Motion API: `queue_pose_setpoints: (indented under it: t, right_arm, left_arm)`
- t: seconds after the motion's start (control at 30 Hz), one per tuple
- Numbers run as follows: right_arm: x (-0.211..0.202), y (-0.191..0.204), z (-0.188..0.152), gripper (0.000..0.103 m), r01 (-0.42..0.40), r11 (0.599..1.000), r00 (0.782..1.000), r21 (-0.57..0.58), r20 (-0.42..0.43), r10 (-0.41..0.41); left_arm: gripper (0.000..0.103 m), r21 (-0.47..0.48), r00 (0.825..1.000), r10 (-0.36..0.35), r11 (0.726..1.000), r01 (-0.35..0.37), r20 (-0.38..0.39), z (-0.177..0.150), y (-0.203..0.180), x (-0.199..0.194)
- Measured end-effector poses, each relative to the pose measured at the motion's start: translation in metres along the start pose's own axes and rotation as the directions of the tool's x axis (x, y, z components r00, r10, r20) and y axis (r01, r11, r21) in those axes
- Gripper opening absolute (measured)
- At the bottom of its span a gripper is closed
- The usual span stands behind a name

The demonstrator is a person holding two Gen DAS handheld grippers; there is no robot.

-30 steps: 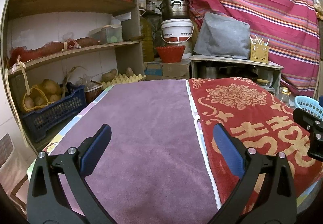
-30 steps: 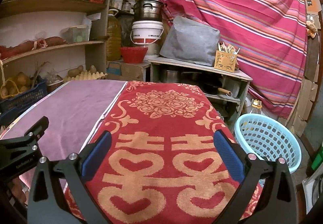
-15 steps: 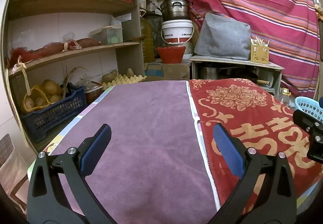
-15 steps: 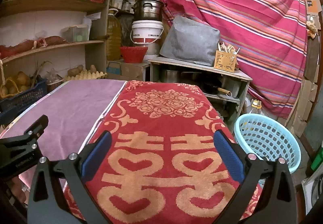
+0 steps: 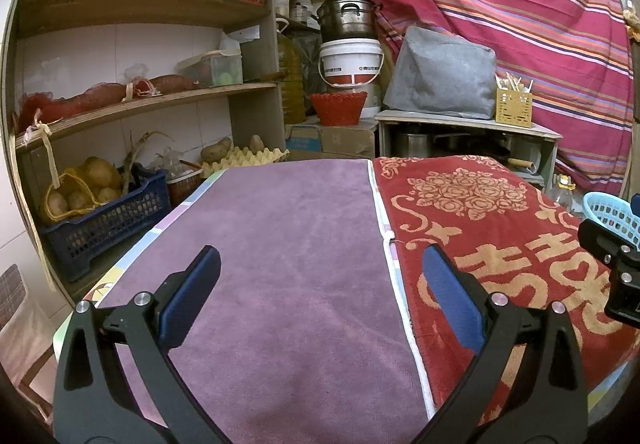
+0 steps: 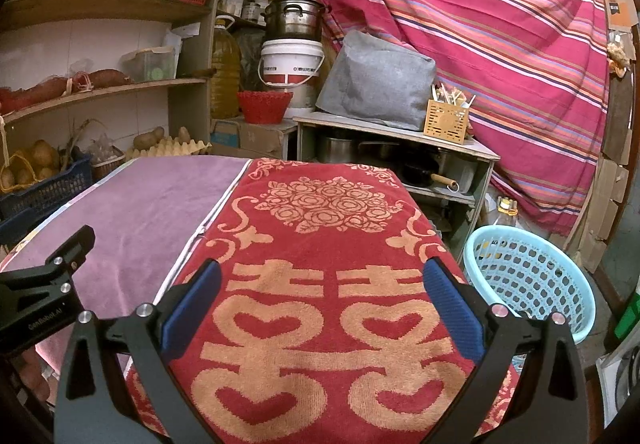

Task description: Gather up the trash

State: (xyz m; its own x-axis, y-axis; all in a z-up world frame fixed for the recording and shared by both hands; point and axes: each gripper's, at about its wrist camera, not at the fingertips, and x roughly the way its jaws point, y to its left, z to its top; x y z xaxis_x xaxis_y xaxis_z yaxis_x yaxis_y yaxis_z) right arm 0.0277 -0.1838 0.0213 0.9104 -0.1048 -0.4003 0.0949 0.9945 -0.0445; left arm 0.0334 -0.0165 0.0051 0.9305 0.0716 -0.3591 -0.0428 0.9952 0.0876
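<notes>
My left gripper (image 5: 320, 268) is open and empty, held over the purple towel (image 5: 288, 244) on the table. My right gripper (image 6: 322, 280) is open and empty, held over the red towel (image 6: 328, 244) with gold hearts and roses. A light blue plastic basket (image 6: 532, 280) stands on the floor to the right of the table; its rim also shows in the left wrist view (image 5: 608, 207). No trash shows on either towel. Part of the right gripper's body (image 5: 612, 264) shows at the right edge of the left wrist view, and the left gripper's body (image 6: 44, 280) at the left of the right wrist view.
Wooden shelves (image 5: 140, 103) on the left hold potatoes in a dark blue crate (image 5: 104, 215), an egg tray and boxes. Behind the table stand a low cabinet (image 6: 396, 147), a grey covered object, a white bucket (image 6: 292, 59) and a pot. A striped cloth hangs at the back.
</notes>
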Motion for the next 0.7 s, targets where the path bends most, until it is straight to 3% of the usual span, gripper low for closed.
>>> queue_pose_setpoints:
  t: [0.7]
  right_arm:
    - [0.0004,-0.0042,-0.0005,0.098,0.002,1.000,1.000,0.000,0.001,-0.002]
  left_arm:
    - [0.098,0.000,1.000,0.004,1.000,-0.004,0.001,0.0000,-0.0042,-0.0006]
